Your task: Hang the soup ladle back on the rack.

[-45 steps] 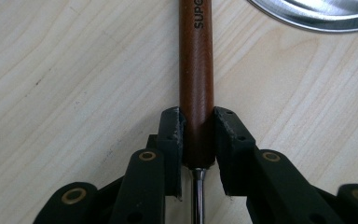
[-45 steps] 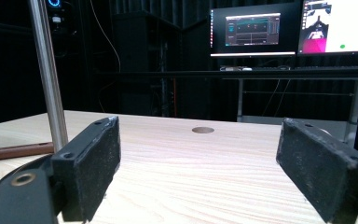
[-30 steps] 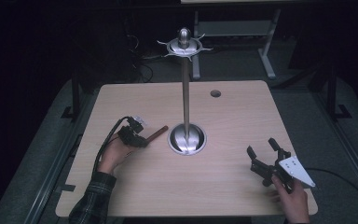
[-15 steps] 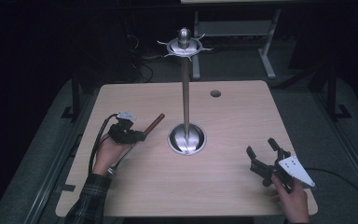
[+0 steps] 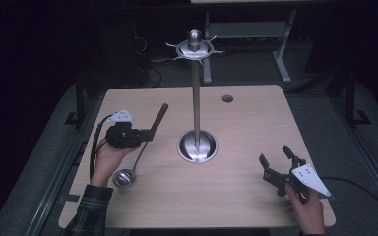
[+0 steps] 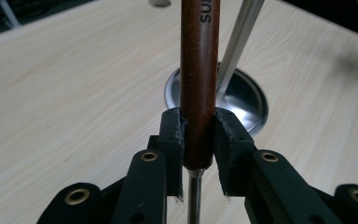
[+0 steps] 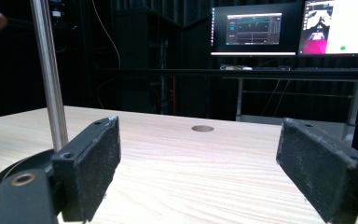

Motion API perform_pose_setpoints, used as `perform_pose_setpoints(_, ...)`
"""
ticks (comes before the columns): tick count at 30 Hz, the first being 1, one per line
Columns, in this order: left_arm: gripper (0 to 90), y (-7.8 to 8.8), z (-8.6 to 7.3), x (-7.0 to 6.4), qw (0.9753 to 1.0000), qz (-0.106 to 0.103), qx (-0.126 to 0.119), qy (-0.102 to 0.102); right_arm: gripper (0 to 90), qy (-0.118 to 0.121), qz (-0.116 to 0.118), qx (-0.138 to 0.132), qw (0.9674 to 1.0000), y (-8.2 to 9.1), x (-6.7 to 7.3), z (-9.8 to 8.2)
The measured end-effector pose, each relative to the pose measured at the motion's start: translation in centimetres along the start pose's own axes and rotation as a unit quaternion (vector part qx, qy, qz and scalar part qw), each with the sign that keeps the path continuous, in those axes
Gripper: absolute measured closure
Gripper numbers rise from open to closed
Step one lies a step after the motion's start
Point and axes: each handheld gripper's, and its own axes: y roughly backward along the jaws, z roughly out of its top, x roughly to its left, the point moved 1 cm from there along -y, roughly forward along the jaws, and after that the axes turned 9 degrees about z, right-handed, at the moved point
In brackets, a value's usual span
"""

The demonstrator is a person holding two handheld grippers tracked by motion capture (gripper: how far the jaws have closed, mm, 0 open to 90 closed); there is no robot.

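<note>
A ladle with a brown wooden handle and a steel bowl is gripped by my left gripper, left of the stand. The handle slants up and away; the bowl hangs low by the wrist. In the left gripper view both pads of the left gripper press on the lower end of the handle, with the thin steel shaft below. A tall steel stand with a round base and a hooked crown rises mid-table. My right gripper is open at the front right, its pads wide apart over bare wood.
The wooden table has a round cable hole at the back right. Beyond its far edge stand dark frames, cables and lit monitors. The stand's pole is left of my right gripper.
My left hand has risen and drawn back from the stand's base with the ladle; the handle has swung from nearly flat to slanting up, and the bowl now shows. The right hand stayed put.
</note>
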Motion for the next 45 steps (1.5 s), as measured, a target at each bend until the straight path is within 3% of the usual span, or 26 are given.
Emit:
perform_pose_setpoints(6, 74.4, 0.9, 0.7, -0.7, 0.9996, -0.012, -0.027, -0.001, 12.8, -0.011, 0.002, -0.005, 0.9999, 0.1, -0.2, 0.0)
perform_pose_setpoints(15, 74.3, 2.6, 1.9, -1.5, 0.9977, -0.016, -0.064, -0.014, 12.8, -0.008, 0.006, -0.005, 0.9999, 0.1, -0.1, 0.0)
perform_pose_setpoints(22, 74.3, 3.3, 3.8, -2.6, 0.9935, -0.036, -0.105, -0.025, 12.9, -0.011, 0.008, -0.002, 0.9999, 0.0, -0.2, 0.0)
perform_pose_setpoints(45, 74.3, 5.5, 11.1, -4.2, 0.9818, -0.061, -0.165, -0.07, 12.8, -0.009, 0.009, -0.003, 0.9999, 0.1, -0.2, 0.0)
